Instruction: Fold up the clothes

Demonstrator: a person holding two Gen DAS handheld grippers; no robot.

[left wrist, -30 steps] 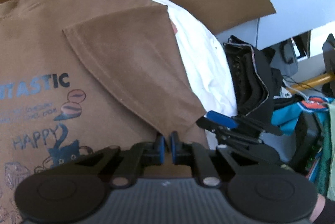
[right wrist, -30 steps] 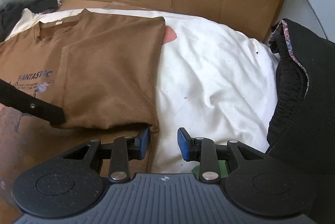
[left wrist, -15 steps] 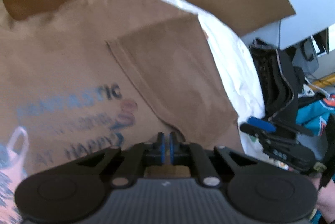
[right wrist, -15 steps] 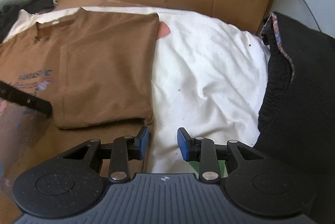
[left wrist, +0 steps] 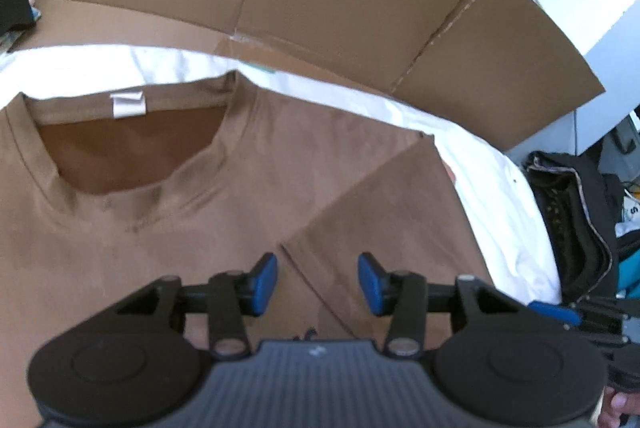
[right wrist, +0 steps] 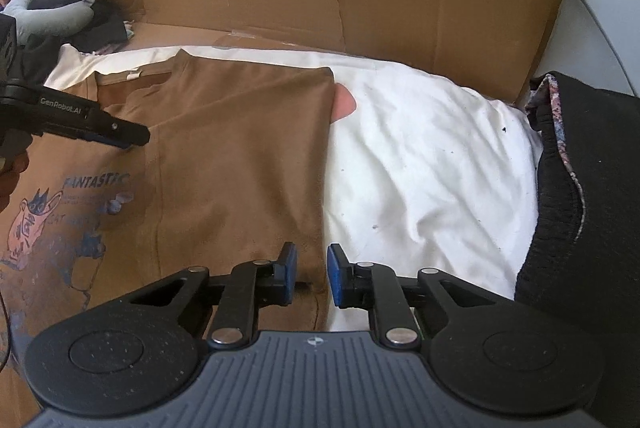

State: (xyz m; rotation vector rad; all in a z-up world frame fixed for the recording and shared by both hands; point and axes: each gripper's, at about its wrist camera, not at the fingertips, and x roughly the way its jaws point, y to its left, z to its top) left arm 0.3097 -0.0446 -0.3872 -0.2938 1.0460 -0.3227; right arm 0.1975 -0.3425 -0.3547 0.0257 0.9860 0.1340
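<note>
While the left gripper (left wrist: 317, 283) opens empty, the right gripper's (right wrist: 311, 277) closing jaws at the T-shirt's (right wrist: 240, 156) six-o'clock edge could snag the white sheet (right wrist: 420, 164).

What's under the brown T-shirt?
The brown T-shirt lies on a white sheet, which shows beside and behind it. A pinkish patch peeks out at the shirt's edge; the rest is covered, so what it is stays unclear.
</note>
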